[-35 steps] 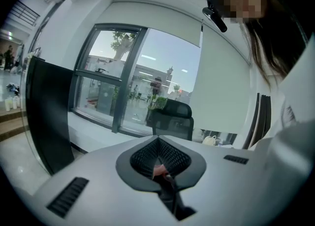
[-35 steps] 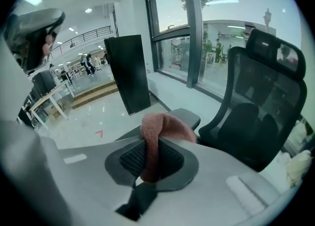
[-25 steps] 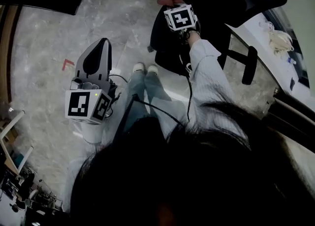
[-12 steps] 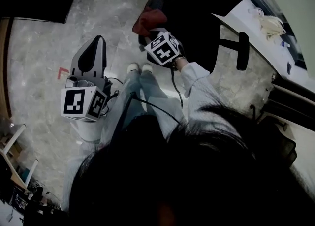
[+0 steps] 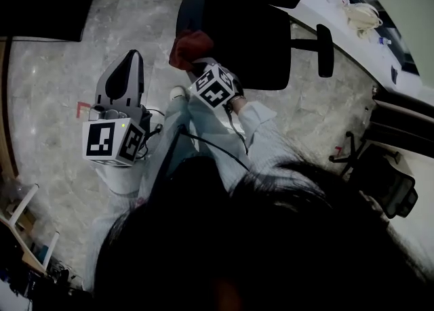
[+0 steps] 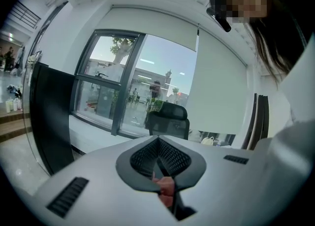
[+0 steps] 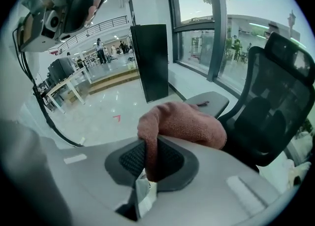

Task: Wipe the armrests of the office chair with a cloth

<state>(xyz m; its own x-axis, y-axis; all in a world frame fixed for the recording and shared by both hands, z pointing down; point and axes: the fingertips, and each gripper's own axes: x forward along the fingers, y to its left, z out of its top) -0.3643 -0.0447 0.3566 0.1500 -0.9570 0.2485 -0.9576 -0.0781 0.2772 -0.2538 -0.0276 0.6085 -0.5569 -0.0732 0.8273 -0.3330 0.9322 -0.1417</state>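
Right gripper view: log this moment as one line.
right gripper: shut on cloth | cloth: bunched just in front of armrest, contact unclear | left gripper: shut, apart from chair

An open-plan office is indicated: a mesh office chair [image 7: 275, 107], desks [image 7: 61, 88], full-height glazing [image 6: 113, 87] and a polished stone floor [image 5: 61, 72] are noted.

A red mark [image 5: 83, 108] lies on the marbled floor [image 5: 54, 66] near a dark panel [image 7: 150, 60], perhaps a partition.
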